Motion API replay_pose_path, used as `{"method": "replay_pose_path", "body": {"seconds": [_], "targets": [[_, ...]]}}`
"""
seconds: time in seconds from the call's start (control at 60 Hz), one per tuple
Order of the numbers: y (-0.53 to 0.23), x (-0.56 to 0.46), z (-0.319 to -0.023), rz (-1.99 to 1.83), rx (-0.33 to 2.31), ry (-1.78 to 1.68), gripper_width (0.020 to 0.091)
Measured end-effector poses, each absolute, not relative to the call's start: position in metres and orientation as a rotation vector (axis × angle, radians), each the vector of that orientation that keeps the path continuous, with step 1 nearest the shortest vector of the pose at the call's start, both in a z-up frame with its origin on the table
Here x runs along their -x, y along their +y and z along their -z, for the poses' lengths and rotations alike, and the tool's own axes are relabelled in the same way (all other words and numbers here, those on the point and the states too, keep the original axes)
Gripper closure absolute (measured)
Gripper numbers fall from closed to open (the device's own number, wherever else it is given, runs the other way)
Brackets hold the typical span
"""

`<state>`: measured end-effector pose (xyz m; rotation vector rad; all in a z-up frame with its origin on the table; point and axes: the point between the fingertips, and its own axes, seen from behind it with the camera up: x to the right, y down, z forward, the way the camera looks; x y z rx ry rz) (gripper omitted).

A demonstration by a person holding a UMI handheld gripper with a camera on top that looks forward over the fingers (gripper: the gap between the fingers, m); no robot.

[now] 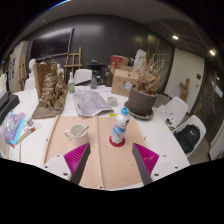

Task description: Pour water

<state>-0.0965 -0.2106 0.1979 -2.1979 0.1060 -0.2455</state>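
A bottle [120, 127] with a blue-and-white label stands upright on a red coaster on the light wooden board [100, 160], just ahead of my fingers and slightly right of centre. A small pale cup [77, 131] sits on the board further left. My gripper [111, 163] is open; its two fingers with magenta pads [75, 160] spread wide over the board, nothing between them. The bottle stands beyond the fingertips, apart from them.
White tables surround the board. A dark pot with dry branches [142, 100] stands behind the bottle on the right. Papers [93, 102], a wooden rack [48, 88] and boxes [124, 80] lie further back. Colourful items [15, 127] rest at the left; white chairs [188, 130] at the right.
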Motion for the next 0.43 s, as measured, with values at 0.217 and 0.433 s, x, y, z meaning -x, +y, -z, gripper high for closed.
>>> {"method": "replay_pose_path", "body": {"seconds": [0.217,0.433], "targets": [[-0.251,0.132,-0.216,0.245,2.198,0.06,0.0247],[-0.257,0.126,-0.219,0.294,2.198,0.071,0.0248]]}}
